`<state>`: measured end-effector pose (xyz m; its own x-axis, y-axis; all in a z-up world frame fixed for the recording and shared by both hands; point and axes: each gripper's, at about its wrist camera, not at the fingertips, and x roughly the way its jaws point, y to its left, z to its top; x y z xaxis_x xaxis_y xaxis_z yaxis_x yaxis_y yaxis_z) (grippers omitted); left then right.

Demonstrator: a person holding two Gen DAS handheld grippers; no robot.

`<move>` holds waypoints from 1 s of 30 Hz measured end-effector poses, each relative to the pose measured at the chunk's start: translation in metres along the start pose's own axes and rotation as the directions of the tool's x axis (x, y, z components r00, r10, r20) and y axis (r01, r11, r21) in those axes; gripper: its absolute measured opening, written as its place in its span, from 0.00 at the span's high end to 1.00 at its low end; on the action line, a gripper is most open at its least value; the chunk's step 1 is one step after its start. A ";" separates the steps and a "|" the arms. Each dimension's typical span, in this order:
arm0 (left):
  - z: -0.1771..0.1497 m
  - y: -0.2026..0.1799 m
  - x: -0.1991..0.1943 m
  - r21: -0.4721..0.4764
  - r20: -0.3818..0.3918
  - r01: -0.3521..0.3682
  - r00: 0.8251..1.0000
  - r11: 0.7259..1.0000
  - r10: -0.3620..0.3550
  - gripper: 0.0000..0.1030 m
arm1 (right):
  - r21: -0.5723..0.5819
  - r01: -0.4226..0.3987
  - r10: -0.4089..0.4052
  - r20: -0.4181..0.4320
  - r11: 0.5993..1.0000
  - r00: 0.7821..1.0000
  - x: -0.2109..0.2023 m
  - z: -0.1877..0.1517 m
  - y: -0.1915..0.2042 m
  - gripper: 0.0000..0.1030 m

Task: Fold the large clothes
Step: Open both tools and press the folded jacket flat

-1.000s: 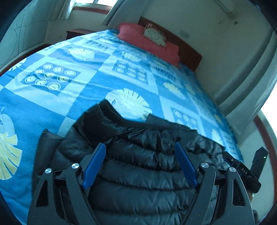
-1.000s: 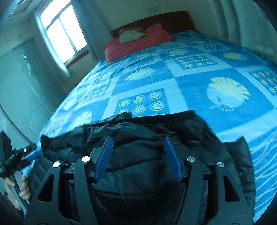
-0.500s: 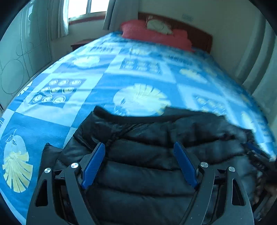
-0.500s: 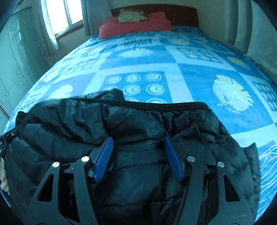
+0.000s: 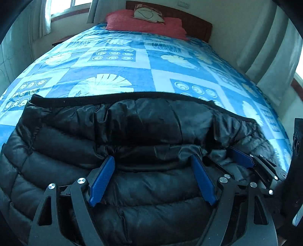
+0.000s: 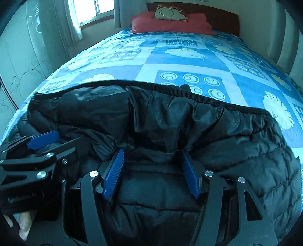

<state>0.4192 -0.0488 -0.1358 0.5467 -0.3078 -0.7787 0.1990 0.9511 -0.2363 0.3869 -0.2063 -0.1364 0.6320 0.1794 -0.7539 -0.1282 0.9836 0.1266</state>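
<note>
One black quilted puffer jacket (image 5: 144,132) lies spread across the near end of one bed, on a blue patterned bedspread (image 5: 151,62) printed with pale leaves and rings. Its ribbed black hem runs as a dark band along the far edge of the jacket, and the puffy panels bunch up toward the cameras.

Two claws work side by side at the near part of the jacket. The left claw (image 5: 152,181) has its two blue pads spread wide, with a thick fold of the jacket filling the space between them; the fabric bulges up between the pads and looks gathered there, so the claw appears to have hold of the fold. The right claw (image 6: 151,173) stands a little narrower, its two blue pads (image 6: 113,174) set against a raised ridge of black fabric that puckers between them, gripped in the same way. Each claw shows at the edge of the other's view, just beside it.

At the head of the bed lie one red pillow (image 6: 170,24) and one pale cushion (image 6: 170,14) on top of it, against one dark wooden headboard (image 6: 223,18). A person's fingers (image 6: 24,221) show at the lower left of the right wrist view.
</note>
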 end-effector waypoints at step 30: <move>-0.161 0.134 -0.198 -0.349 0.131 -0.105 0.978 0.931 0.159 0.22 | 0.450 0.103 -0.124 0.016 0.887 0.992 -0.174 -0.177 -0.151 0.31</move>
<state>0.2071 0.1432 -0.1069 0.6735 -0.1532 -0.7231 -0.1555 0.9271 -0.3412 0.1612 -0.3894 -0.1386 0.6553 0.0567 -0.7532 0.2950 0.8987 0.3244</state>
